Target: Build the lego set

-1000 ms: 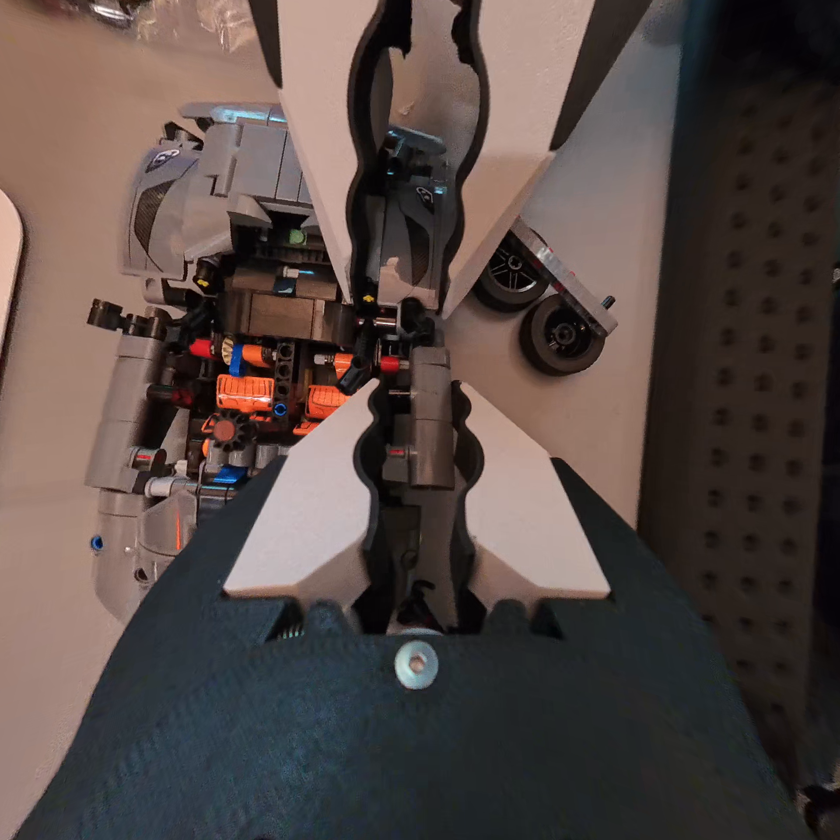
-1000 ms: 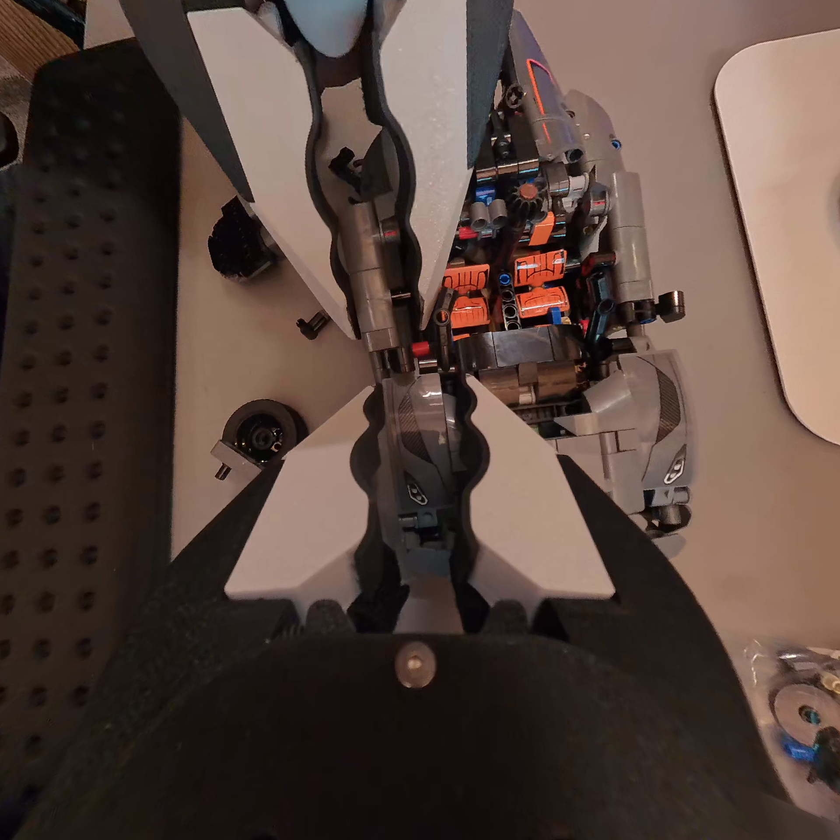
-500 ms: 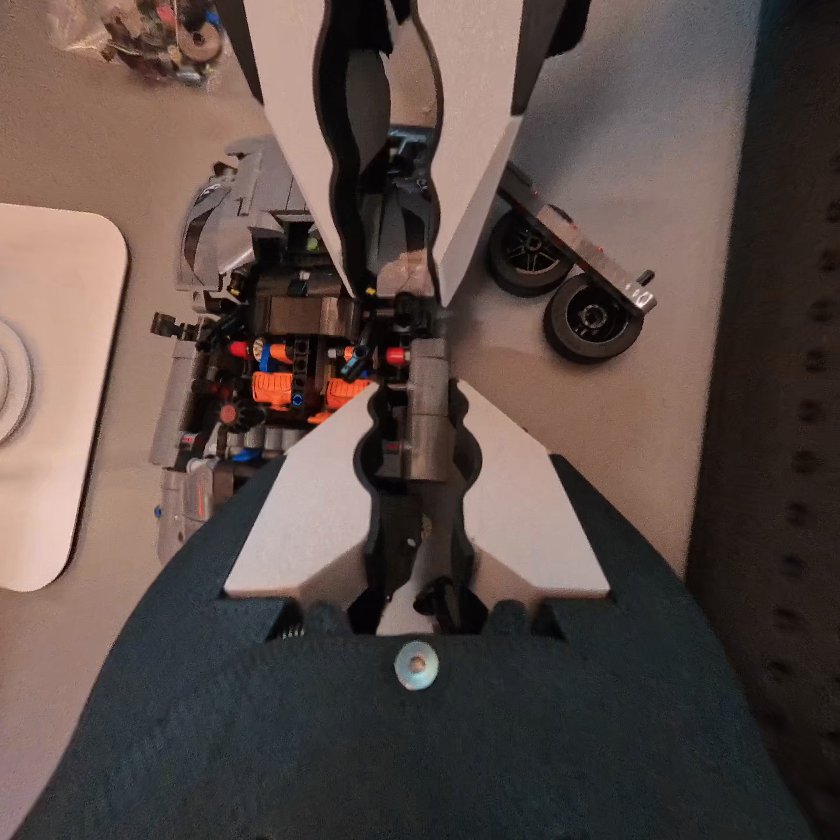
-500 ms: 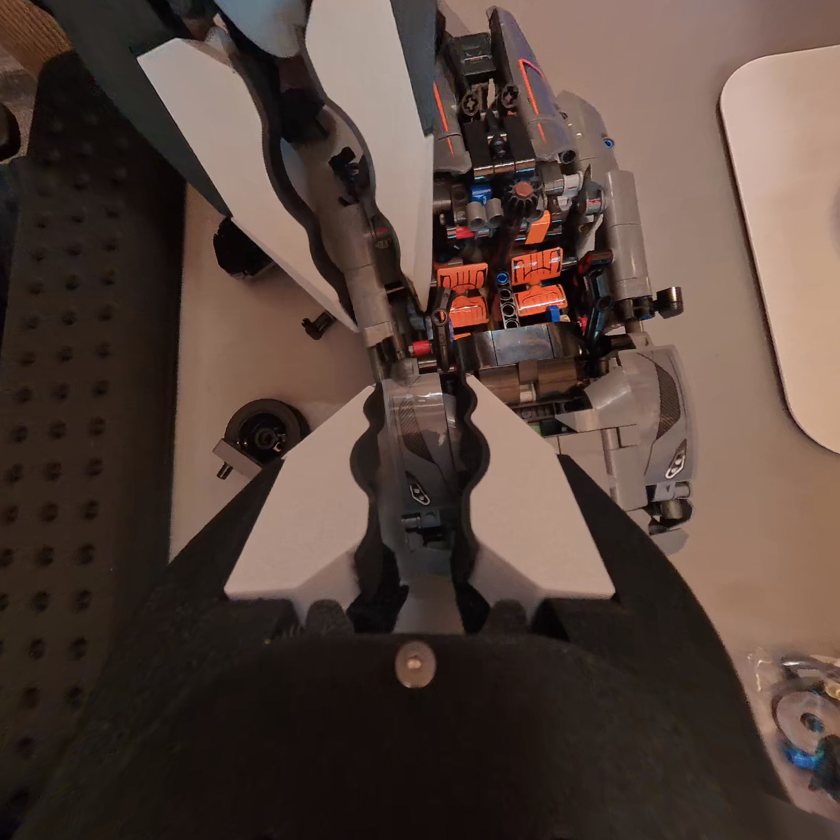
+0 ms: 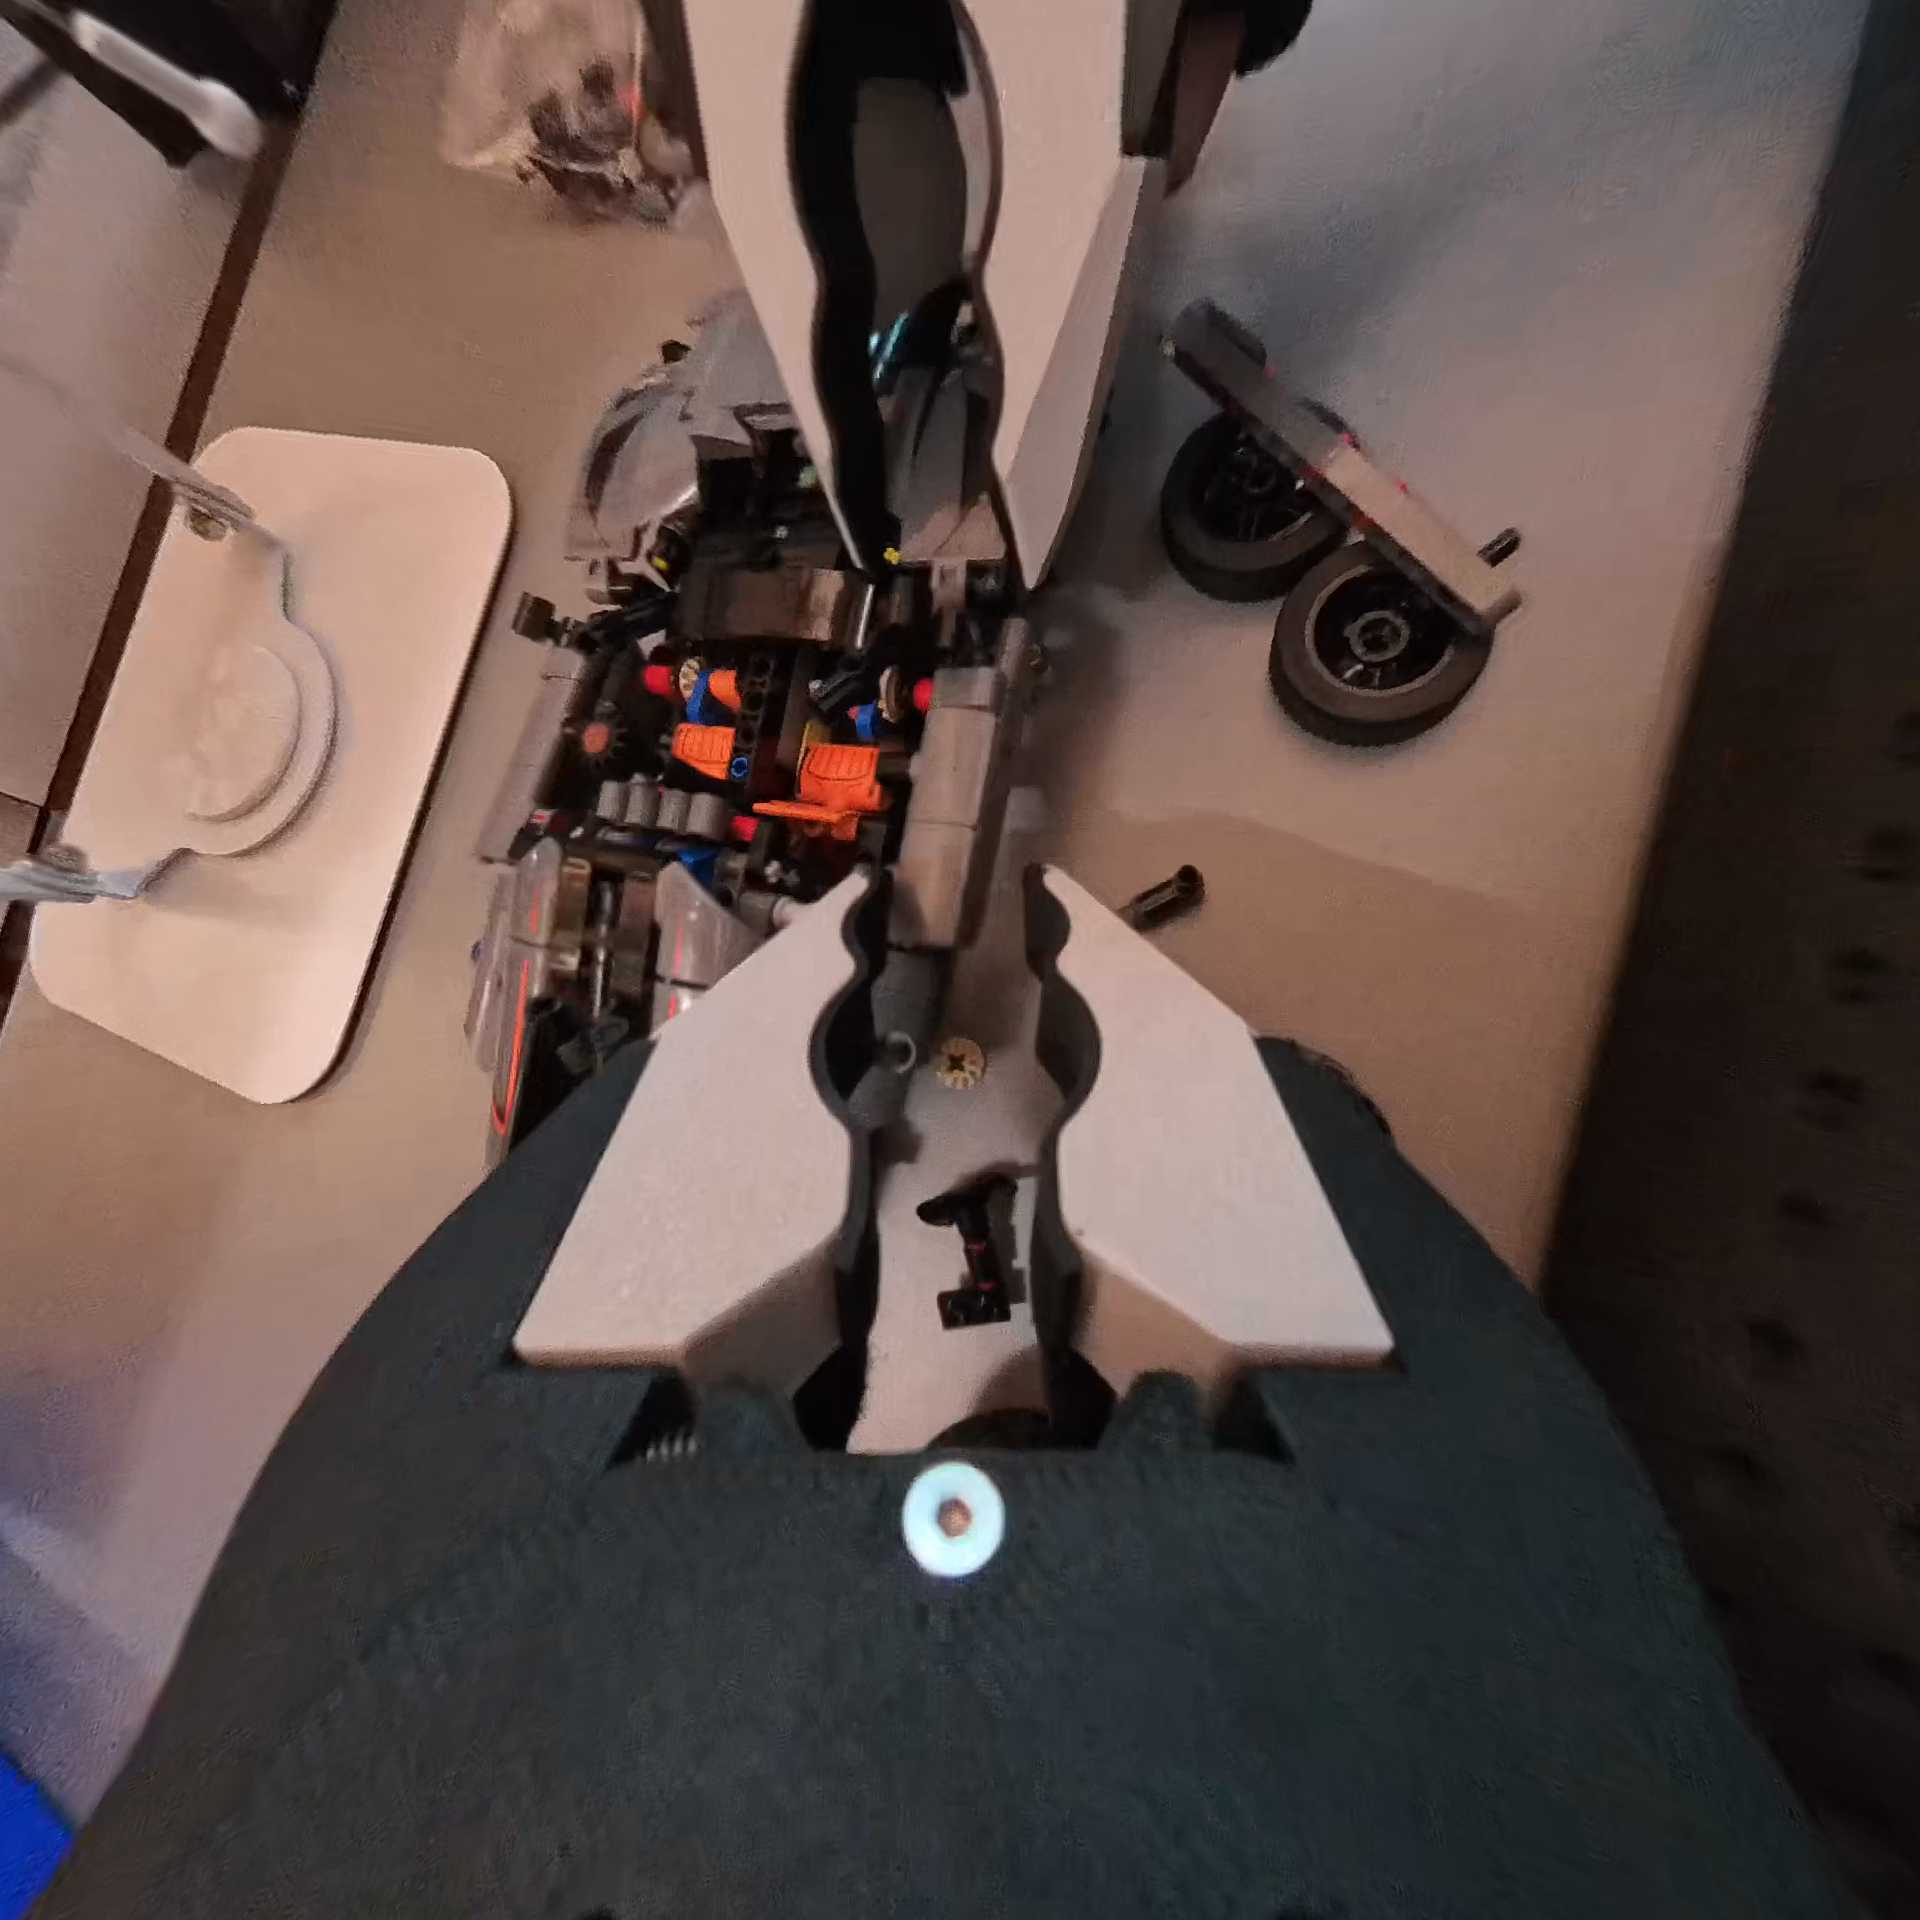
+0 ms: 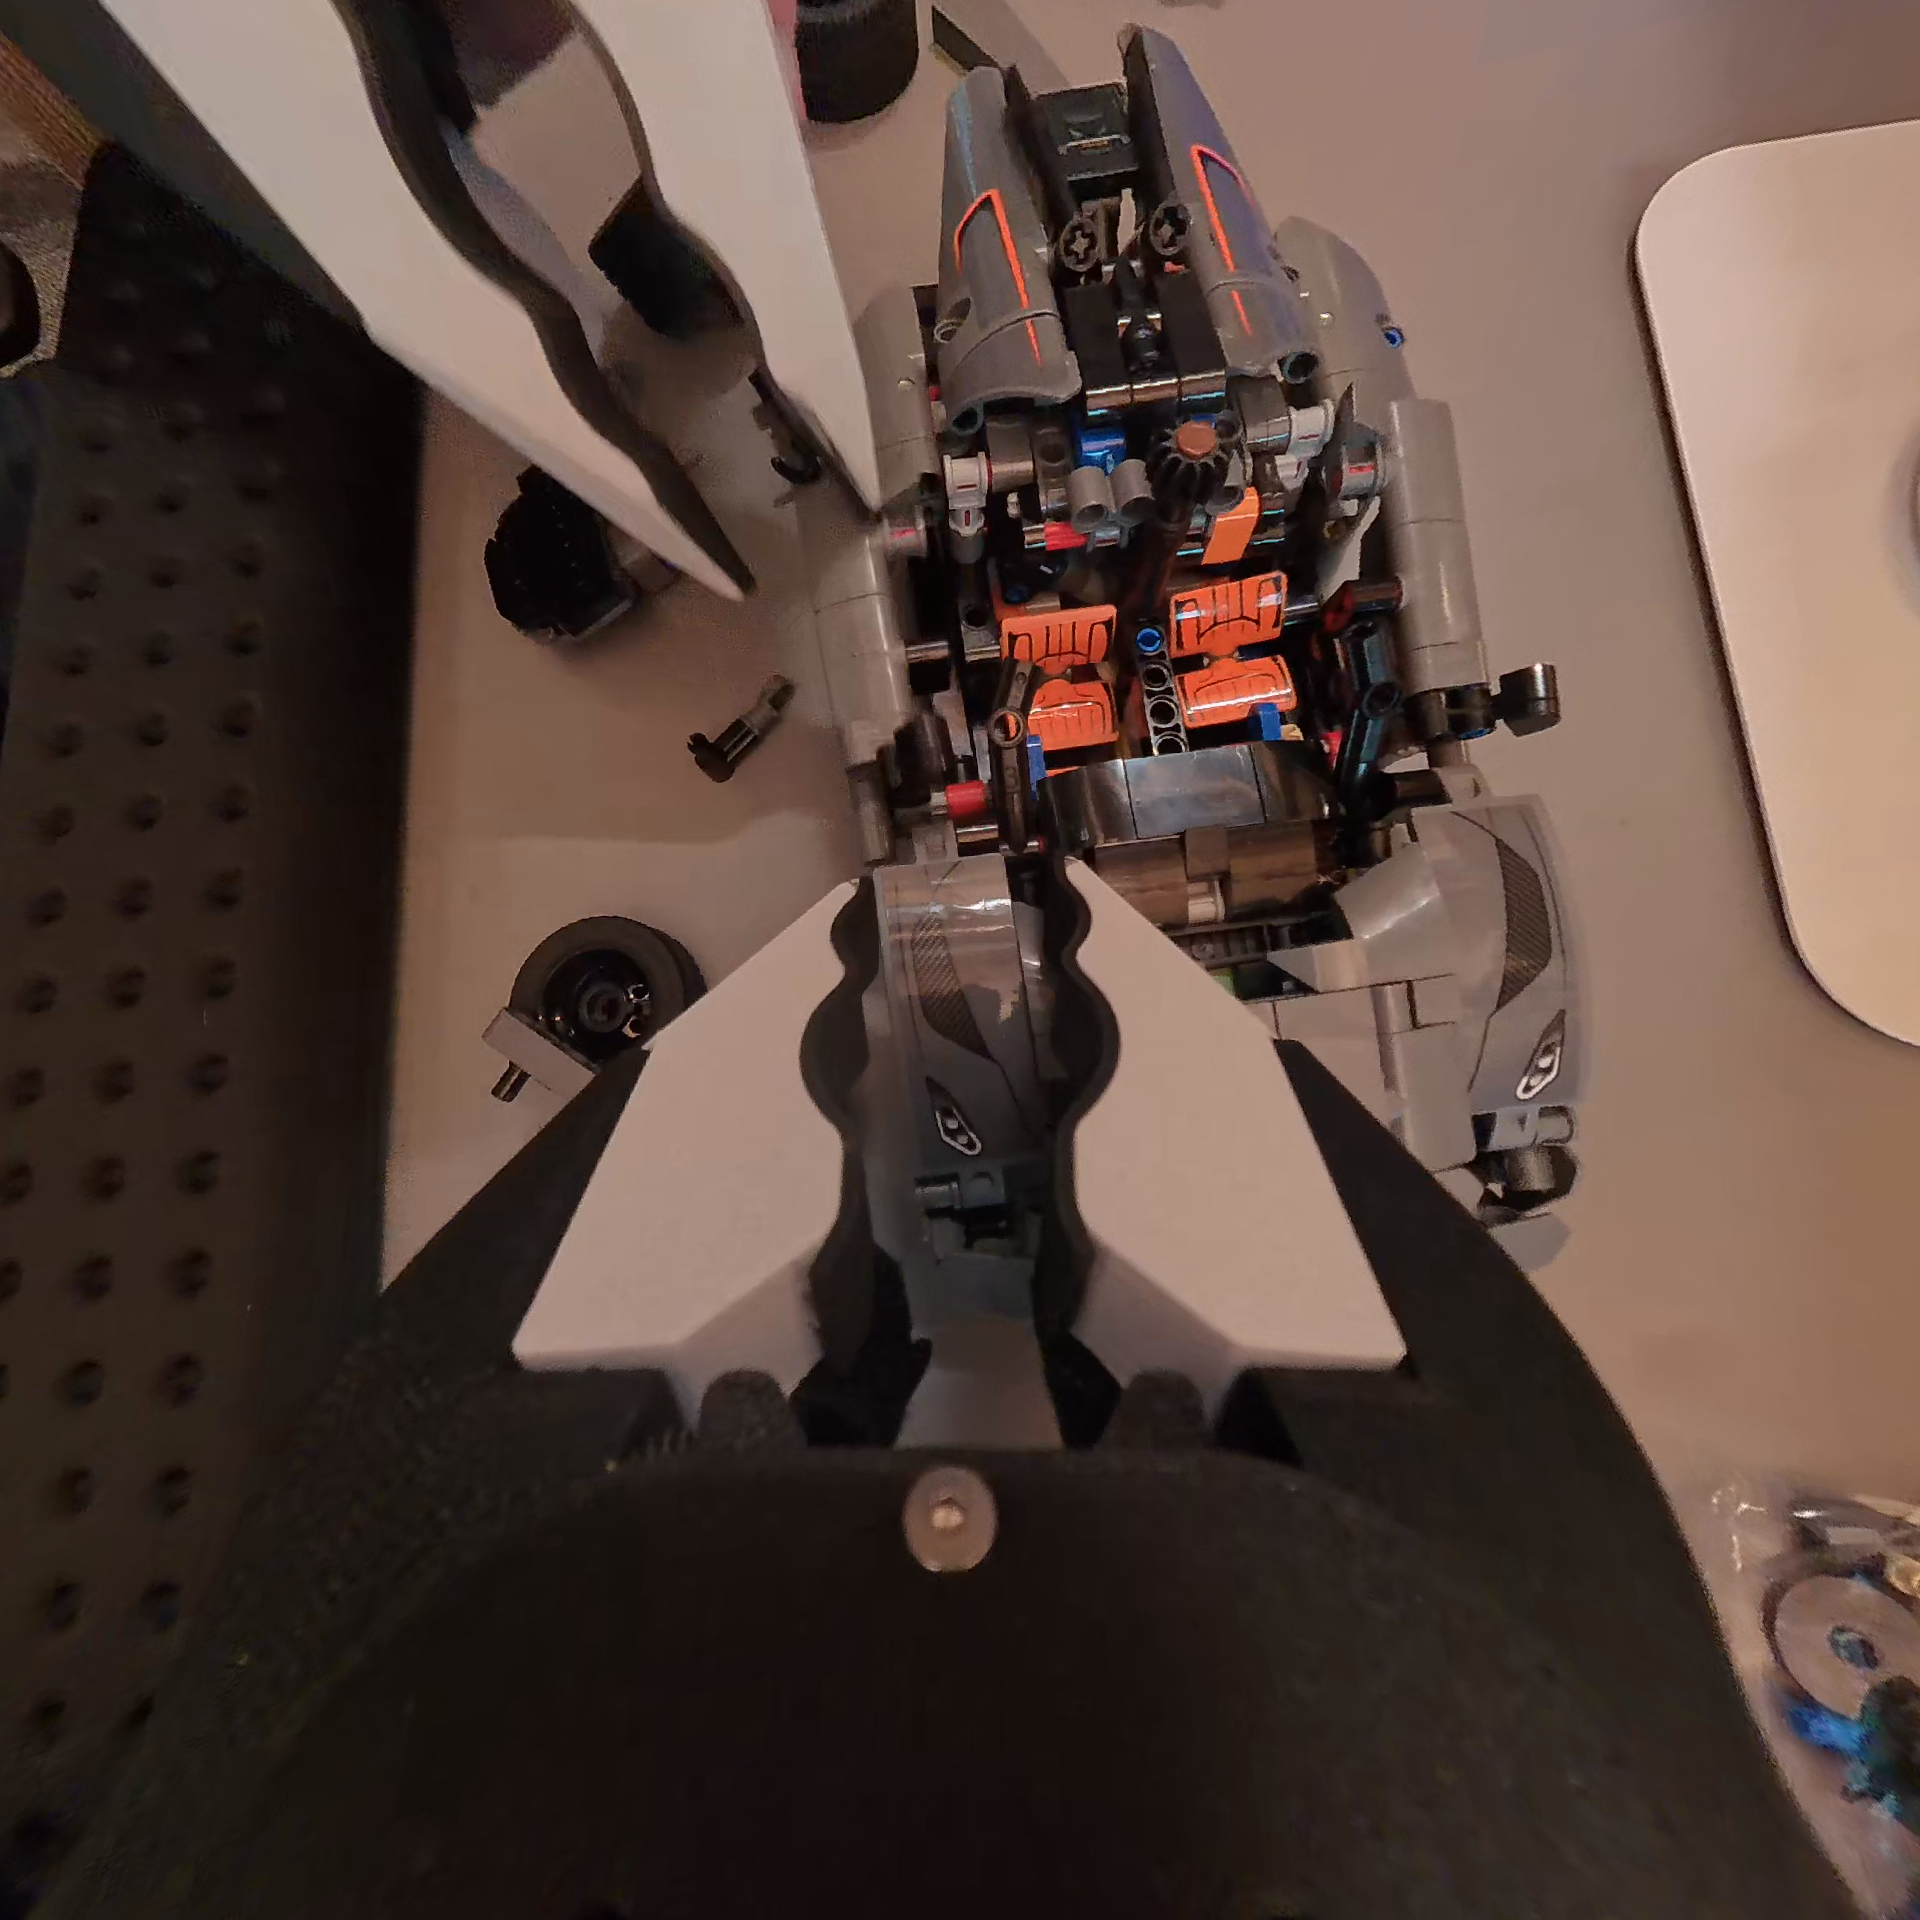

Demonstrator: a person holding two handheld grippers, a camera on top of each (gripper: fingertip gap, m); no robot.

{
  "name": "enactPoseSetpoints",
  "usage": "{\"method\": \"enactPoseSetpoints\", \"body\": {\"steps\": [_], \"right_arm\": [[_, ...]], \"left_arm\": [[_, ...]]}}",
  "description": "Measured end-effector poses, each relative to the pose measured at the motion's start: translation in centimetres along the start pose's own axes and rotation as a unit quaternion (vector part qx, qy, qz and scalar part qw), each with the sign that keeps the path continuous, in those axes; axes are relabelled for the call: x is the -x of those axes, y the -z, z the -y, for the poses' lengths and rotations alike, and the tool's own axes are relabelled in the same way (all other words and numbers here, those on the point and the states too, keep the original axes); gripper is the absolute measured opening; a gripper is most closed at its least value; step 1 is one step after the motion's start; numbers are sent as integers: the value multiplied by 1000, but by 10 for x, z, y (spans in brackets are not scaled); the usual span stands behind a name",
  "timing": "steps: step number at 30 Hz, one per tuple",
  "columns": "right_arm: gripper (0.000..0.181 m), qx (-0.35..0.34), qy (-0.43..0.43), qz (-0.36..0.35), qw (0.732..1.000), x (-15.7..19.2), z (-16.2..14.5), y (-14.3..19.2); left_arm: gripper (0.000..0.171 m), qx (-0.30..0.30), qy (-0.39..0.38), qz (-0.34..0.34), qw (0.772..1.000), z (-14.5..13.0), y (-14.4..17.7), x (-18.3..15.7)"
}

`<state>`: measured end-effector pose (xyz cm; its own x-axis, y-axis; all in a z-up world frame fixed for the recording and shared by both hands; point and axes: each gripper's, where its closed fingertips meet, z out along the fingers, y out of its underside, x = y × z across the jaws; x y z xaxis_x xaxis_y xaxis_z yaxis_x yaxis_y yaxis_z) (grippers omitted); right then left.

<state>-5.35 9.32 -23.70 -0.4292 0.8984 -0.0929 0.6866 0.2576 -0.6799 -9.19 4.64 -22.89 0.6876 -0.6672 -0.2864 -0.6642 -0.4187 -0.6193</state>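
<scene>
A partly built grey lego car [image 6: 1195,644] lies on the pale surface [image 6: 623,831], its open middle showing orange seats [image 6: 1143,665], black beams and small red and blue pins. The right gripper [image 6: 961,894] has its fingers [image 6: 1174,1101] pinching the car's front left fender, a grey curved panel with a dark mesh pattern and a headlight printed on it, which sits snugly in the wavy gap between them. The left gripper [image 5: 951,883] hovers over the rear side of the car with its fingers [image 5: 727,1122] spread; the grey side sill runs up toward the gap, but the pads stand clear of it on both sides and nothing is gripped. Bare surface shows between those fingers, with a small tan gear [image 5: 958,1062] and a short black connector piece [image 5: 977,1247] lying loose on it. Another black pin [image 5: 1164,896] rests on the surface just beside the car. Well apart from the car on that same side lies a loose axle assembly [image 5: 1340,561] with two black wheels on a dark beam. A dark perforated mat [image 6: 156,831] borders the surface there. On the car's other side a white rounded board [image 5: 270,748] lies flat, and a clear bag of spare parts [image 6: 1839,1652] sits near the right gripper's body.
</scene>
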Motion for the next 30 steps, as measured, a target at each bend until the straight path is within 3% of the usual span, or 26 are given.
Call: {"method": "enactPoseSetpoints", "body": {"steps": [3, 7, 10, 13, 16, 18, 21, 26, 30], "right_arm": [[31, 0, -1, 1, 1000, 0, 0, 0], [31, 1, 0, -1, 1000, 0, 0, 0], [31, -2, -3, -4, 1000, -1, 1, 0], [31, -10, -24, -12, 1000, -6, 2, 0], [31, -10, -36, -19, 999, -11, 3, -1], [31, -11, -35, -23, 999, -13, 4, -1], [31, -9, -38, -28, 999, -15, 4, -1], [31, -7, -48, -32, 998, -18, 3, -1], [31, -7, -52, -33, 998, -20, 3, 0]], "left_arm": [[36, 19, -6, 45, 999, -18, 17, 20], [62, 93, -101, 140, 981, -41, 13, 34], [50, 116, -193, 210, 951, -38, 3, 41], [43, 139, -232, 249, 930, -38, 2, 50], [21, 143, -293, 286, 901, -33, 0, 48], [18, 159, -314, 300, 887, -36, -3, 50], [21, 161, -286, 293, 898, -36, -5, 59], [18, 181, -276, 304, 894, -36, -9, 70], [16, 136, -180, 287, 931, -31, -10, 75]]}}
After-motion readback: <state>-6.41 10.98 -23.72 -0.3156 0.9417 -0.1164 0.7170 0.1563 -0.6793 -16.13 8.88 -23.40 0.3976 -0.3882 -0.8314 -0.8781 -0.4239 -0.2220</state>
